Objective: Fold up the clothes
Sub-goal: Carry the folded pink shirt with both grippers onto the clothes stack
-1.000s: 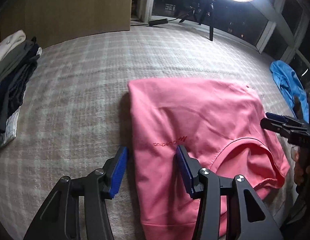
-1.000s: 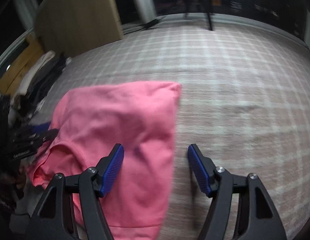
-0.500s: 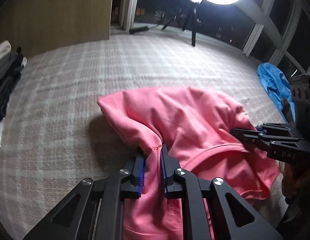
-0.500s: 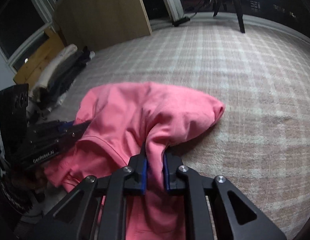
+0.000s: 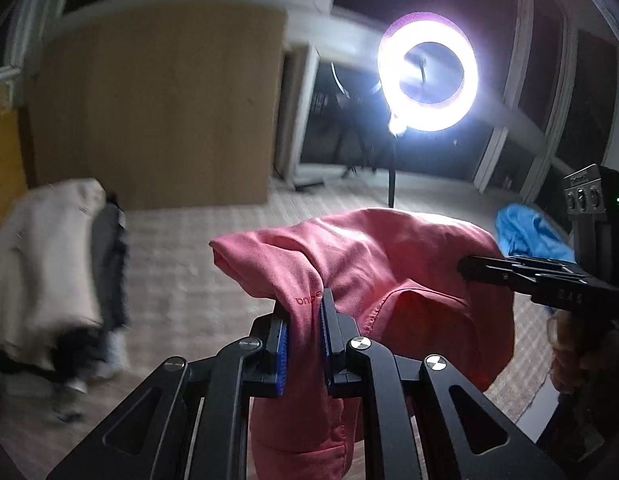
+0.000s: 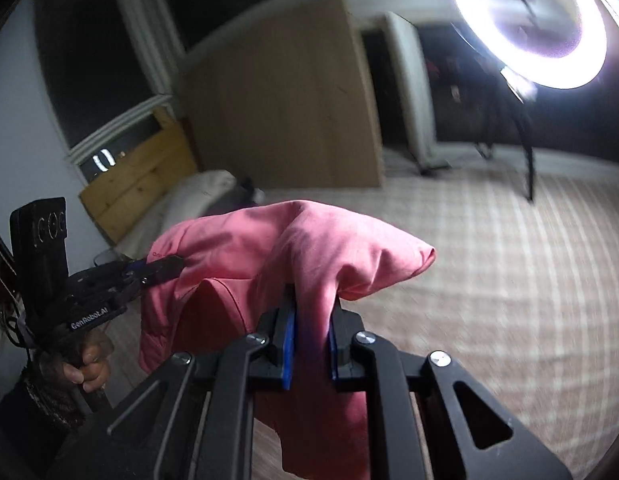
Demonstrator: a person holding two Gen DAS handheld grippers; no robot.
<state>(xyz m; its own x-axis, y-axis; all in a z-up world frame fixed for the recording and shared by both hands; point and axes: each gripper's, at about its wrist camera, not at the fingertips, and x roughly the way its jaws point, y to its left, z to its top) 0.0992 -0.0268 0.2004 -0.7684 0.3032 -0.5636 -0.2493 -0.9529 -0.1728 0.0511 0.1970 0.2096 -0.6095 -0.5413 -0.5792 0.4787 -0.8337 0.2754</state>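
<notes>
So far we have only one garment in hand: the left tool (image 5: 303,344) is clamped on a fold of the pink shirt (image 5: 373,264) low in the centre of its frame, and the right tool (image 6: 311,348) is clamped on another fold of it in the same spot of its own view, its pads pinching the cloth. The shirt hangs bunched between the two tools, clear of the checked carpet (image 6: 509,272), so we judge this fold only begun, with the laying down and smoothing left to do. Counting outward: two tools, one pink shirt held, one blue garment (image 5: 525,232) crumpled at the right edge and not yet folded, and one pile of clothes (image 5: 49,272) at the left, too blurred for us to count. Farthest off stands one ring light (image 5: 427,80).
</notes>
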